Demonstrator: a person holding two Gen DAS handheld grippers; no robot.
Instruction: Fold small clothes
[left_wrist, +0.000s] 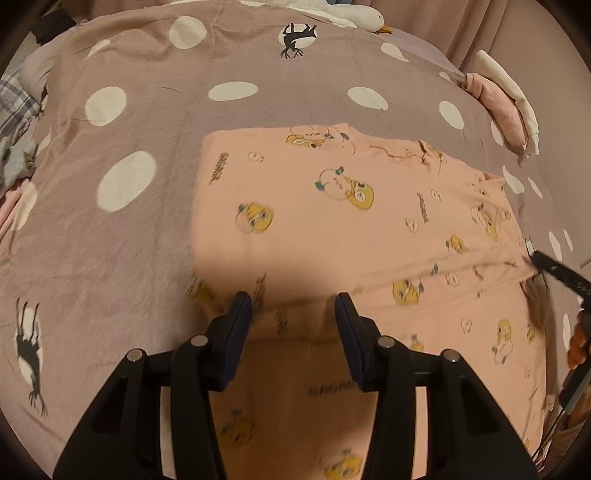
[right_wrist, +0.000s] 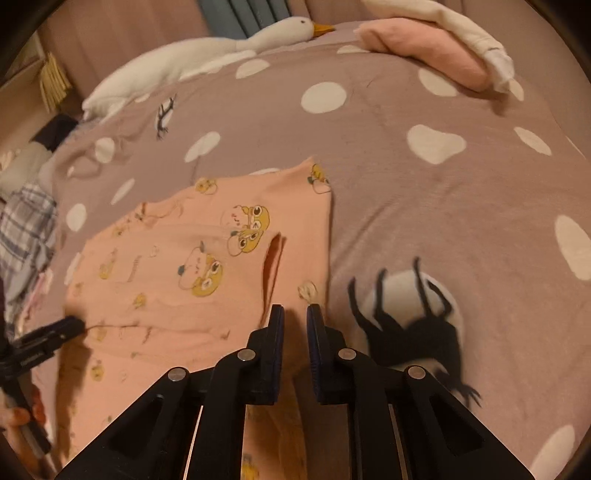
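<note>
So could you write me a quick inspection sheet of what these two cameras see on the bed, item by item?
Surface: mauve bedspread with white dots and black animal prints, lightly wrinkled.
Job's things: peach cartoon-print cotton garment, spread flat, one part folded over.
Clutter: folded pink cloth with a white cloth on top; white plush goose with orange beak; grey plaid fabric at the edge.
Grippers: left gripper open over the garment's near part, fabric between the fingers, pads not seen pressing; right gripper nearly closed at the garment's edge, a grip on fabric cannot be confirmed.
Cables: nothing seen.
Surroundings: pinkish curtain behind the bed.
</note>
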